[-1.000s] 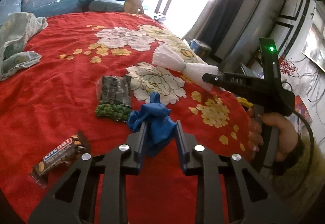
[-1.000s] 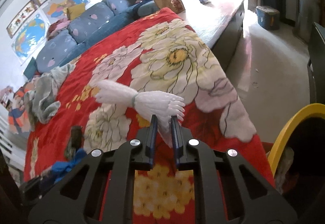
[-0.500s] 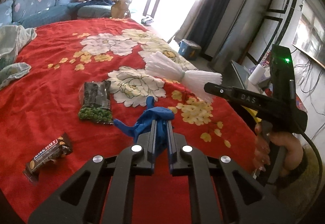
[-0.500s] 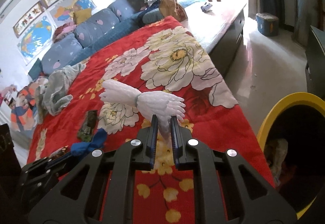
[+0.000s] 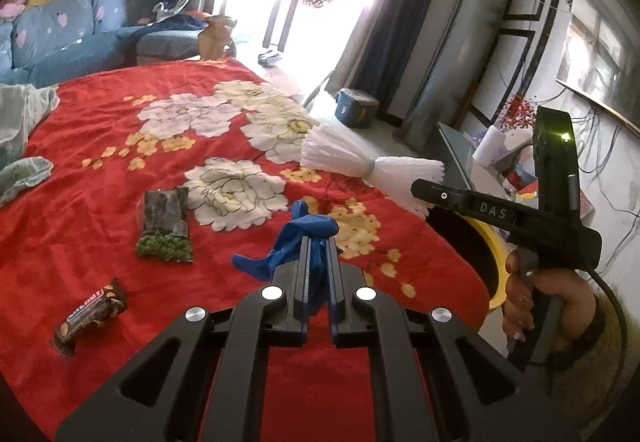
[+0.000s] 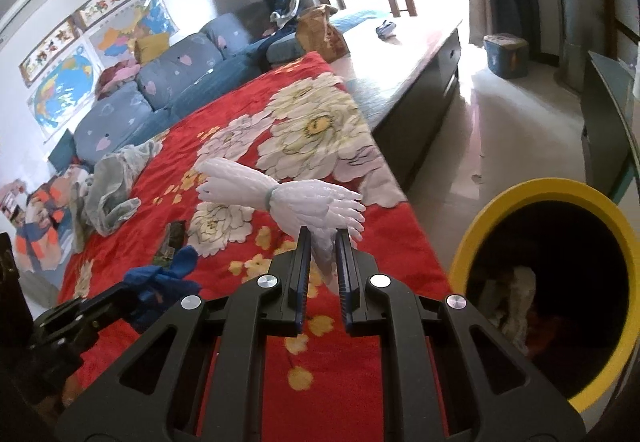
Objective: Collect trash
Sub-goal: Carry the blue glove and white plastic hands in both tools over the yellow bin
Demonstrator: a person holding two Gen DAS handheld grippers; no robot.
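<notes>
The left gripper [image 5: 318,242] had just closed on a blue glove [image 5: 304,232]; the right gripper [image 6: 322,238] clamped white foam netting [image 6: 280,189], the yellow bin [image 6: 560,193] to its right.

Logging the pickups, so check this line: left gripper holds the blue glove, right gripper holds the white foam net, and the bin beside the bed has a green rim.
Wrong on the rim: the right wrist view shows the bin has a yellow rim. The rest stands: left gripper holds the blue glove, right gripper holds the white foam net.
</notes>
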